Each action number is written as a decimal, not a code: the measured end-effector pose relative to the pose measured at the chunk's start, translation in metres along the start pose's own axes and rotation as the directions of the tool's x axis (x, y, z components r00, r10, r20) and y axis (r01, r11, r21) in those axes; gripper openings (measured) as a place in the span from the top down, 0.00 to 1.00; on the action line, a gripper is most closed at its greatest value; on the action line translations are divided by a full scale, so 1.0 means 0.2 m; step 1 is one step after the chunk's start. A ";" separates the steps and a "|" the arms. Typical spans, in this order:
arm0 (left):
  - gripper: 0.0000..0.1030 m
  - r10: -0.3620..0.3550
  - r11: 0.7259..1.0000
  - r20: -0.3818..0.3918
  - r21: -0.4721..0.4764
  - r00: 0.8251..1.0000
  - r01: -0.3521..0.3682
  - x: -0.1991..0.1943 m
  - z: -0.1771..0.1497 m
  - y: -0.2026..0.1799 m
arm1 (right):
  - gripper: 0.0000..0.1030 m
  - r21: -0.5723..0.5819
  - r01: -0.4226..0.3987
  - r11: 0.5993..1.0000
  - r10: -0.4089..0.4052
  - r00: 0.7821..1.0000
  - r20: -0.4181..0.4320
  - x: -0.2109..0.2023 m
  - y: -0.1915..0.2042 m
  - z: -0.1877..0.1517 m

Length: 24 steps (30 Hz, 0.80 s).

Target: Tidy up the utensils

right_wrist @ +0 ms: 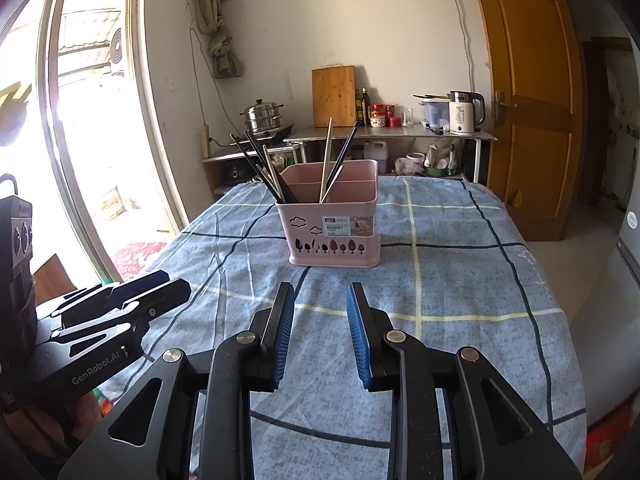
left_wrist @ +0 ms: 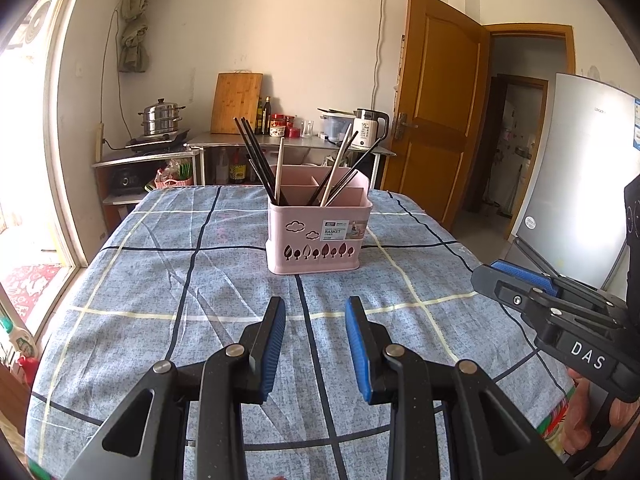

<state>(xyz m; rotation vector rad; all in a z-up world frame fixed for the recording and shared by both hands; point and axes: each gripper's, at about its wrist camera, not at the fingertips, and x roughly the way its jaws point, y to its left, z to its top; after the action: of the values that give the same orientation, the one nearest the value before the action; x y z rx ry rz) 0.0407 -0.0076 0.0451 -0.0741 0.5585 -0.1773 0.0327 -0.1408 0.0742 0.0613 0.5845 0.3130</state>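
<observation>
Left gripper [left_wrist: 316, 308]: jaws spread, blue pads apart with nothing between them, over the cloth.
Right gripper [right_wrist: 320, 294]: jaws likewise spread and empty; it sits just beside the left one, to its right.
Pink utensil basket [left_wrist: 316, 240]: upright on the table, straight ahead of both grippers and apart from them; front wall bears cloud and tree cut-outs and a label reading BASKET.
Chopsticks [left_wrist: 256, 160]: black and pale sticks stand tilted in the basket's front compartments, one bunch at the left corner, another further right, leaning outward.
Blue checked tablecloth [left_wrist: 160, 280]: covers the table beneath grippers and basket.
Background: behind the basket, a counter with a white electric kettle [left_wrist: 370, 128], a bamboo cutting board [left_wrist: 236, 102] and a steel steamer pot [left_wrist: 160, 118].
</observation>
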 end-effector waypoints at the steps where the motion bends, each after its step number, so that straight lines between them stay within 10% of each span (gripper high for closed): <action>1: 0.70 0.000 1.000 0.000 0.002 1.000 0.000 0.00 0.00 0.00 | 0.73 0.000 0.000 1.000 0.000 1.000 0.000 0.00 0.00 0.00; 24: 0.70 0.027 0.999 0.005 0.017 1.000 -0.027 0.00 -0.01 0.00 | 0.73 -0.006 -0.004 1.000 0.004 1.000 -0.010 0.01 0.00 0.00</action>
<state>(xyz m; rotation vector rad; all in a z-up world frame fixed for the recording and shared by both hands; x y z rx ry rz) 0.0392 -0.0070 0.0428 -0.0505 0.5532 -0.1559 0.0340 -0.1395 0.0721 0.0555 0.5935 0.3190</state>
